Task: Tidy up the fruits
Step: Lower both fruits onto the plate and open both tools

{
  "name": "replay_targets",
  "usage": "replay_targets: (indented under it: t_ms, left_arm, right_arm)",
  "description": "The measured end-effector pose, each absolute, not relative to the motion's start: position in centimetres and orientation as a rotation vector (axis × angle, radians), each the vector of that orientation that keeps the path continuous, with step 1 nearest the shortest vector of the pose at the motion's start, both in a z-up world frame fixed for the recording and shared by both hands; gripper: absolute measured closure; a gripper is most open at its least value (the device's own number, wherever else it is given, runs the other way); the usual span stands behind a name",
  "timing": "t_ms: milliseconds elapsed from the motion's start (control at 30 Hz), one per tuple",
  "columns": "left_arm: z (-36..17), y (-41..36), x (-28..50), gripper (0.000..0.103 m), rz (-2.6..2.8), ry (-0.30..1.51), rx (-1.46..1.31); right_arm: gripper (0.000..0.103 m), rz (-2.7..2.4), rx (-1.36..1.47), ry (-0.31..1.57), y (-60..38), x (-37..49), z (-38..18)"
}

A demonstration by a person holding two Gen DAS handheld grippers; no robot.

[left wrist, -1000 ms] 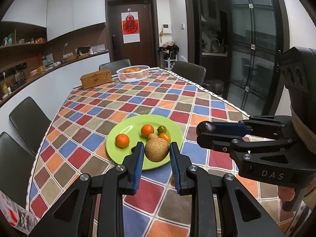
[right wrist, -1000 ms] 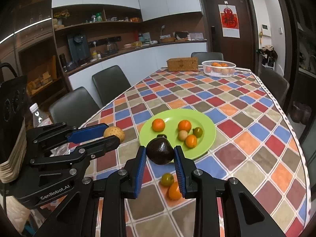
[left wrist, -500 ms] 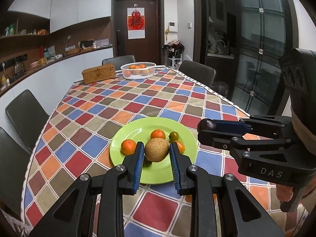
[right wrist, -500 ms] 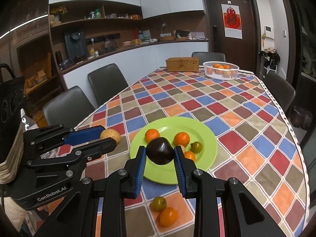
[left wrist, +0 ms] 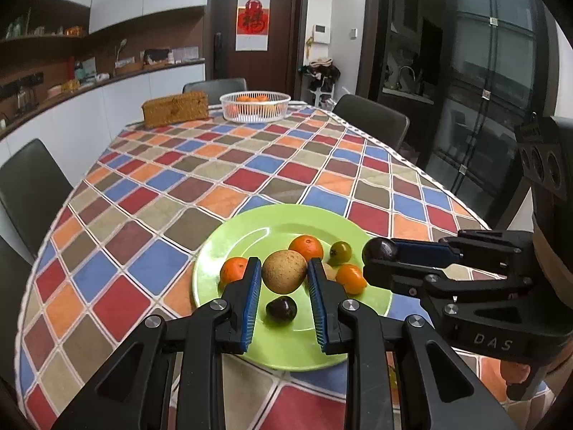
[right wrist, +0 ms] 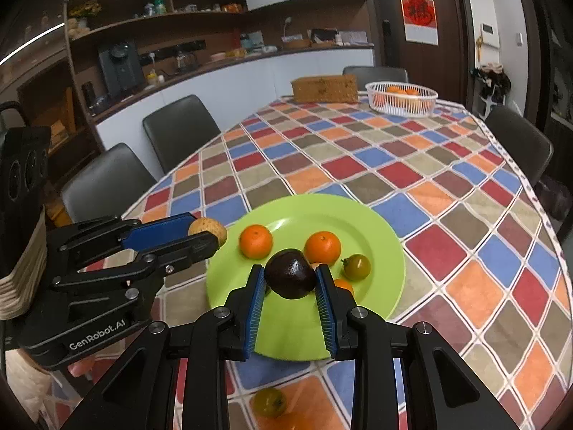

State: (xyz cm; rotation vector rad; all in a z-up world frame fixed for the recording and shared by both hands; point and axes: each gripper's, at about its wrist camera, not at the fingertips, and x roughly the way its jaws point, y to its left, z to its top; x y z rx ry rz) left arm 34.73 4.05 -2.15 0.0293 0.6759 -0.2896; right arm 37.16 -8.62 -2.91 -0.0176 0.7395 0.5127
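Observation:
My left gripper (left wrist: 284,274) is shut on a tan round fruit (left wrist: 284,275) and holds it over the near part of the green plate (left wrist: 250,229). My right gripper (right wrist: 290,279) is shut on a dark avocado (right wrist: 290,278) over the same plate (right wrist: 376,229). On the plate lie two oranges (right wrist: 255,240) (right wrist: 322,246), a green tomato (right wrist: 356,266), a small orange fruit (left wrist: 351,278) and a small dark fruit (left wrist: 281,309). In the left wrist view the right gripper (left wrist: 381,251) shows at the right with the avocado.
A green tomato (right wrist: 269,402) and an orange fruit lie on the checkered tablecloth (right wrist: 358,165) near the front edge. A white basket of oranges (left wrist: 255,106) and a wicker box (left wrist: 175,108) stand at the far end. Dark chairs (right wrist: 181,130) line both sides.
Both grippers have moved forward over the plate, each still holding its fruit. A small dark fruit on the plate now shows between my left fingers.

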Motion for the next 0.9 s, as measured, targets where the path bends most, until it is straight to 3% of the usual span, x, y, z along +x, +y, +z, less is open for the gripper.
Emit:
replay_targets:
  t_ms: [367,500,900]
  left_arm:
    - [-4.6,3.8,37.9,0.076,-0.283,0.731,0.026]
    - [-4.6,3.7,37.9,0.068,-0.267,0.717,0.040]
    - [-2.5,4.0,32.9,0.063,-0.191,0.673,0.078]
  right_arm:
    - [0.073,0.483,0.003,0.815,-8.9,39.9,-5.4]
    - [0.073,0.470,0.006,0.816,-9.0,40.2,-5.7]
    - [0.069,0.475,0.010,0.787,-9.7,37.9,-4.6]
